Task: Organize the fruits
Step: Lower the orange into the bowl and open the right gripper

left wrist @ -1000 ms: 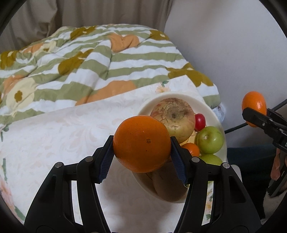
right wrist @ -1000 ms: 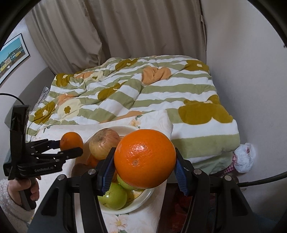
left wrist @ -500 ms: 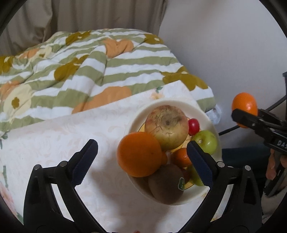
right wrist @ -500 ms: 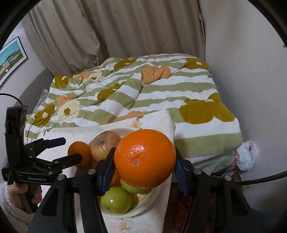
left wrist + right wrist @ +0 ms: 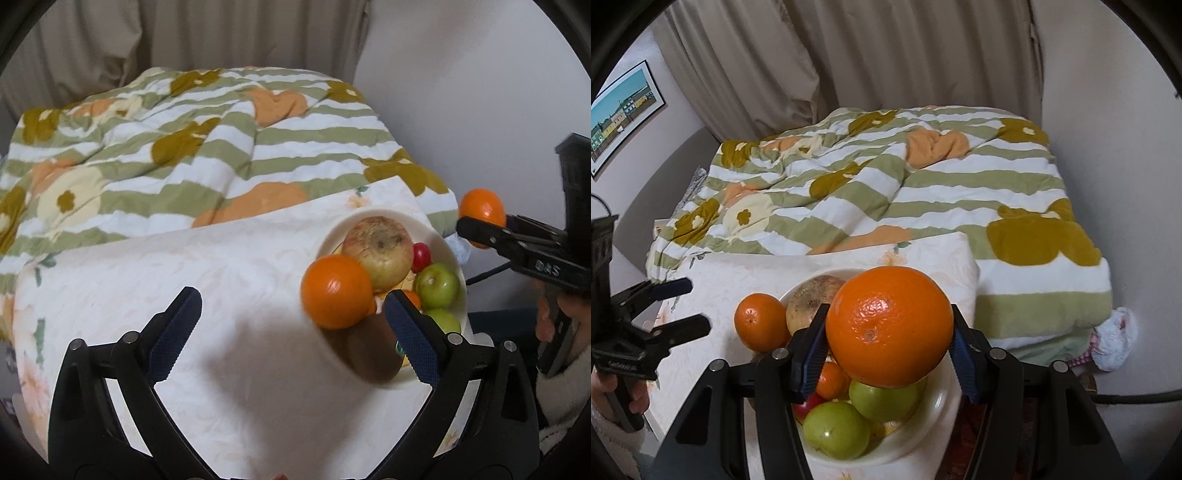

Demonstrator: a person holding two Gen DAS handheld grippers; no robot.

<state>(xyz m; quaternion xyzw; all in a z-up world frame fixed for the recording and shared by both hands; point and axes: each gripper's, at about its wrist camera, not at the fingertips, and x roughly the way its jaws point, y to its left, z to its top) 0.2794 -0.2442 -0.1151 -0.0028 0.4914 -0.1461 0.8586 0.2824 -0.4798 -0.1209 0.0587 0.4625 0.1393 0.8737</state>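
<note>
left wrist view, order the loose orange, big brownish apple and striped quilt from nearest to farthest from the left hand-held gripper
1. Loose orange, at the bowl's near left rim, just beyond the open left hand-held gripper.
2. Big brownish apple, behind it in the bowl.
3. Striped quilt, across the background.

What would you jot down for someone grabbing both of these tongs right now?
Left tongs: wide open and empty, their jaws have just opened to release an orange, now at the bowl's near edge.
Right tongs: clamped on a second orange, held over the bowl.
Already in the bowl: a big yellowish apple, green apples, a kiwi and small red fruit.
Left: set down the second orange.
</note>
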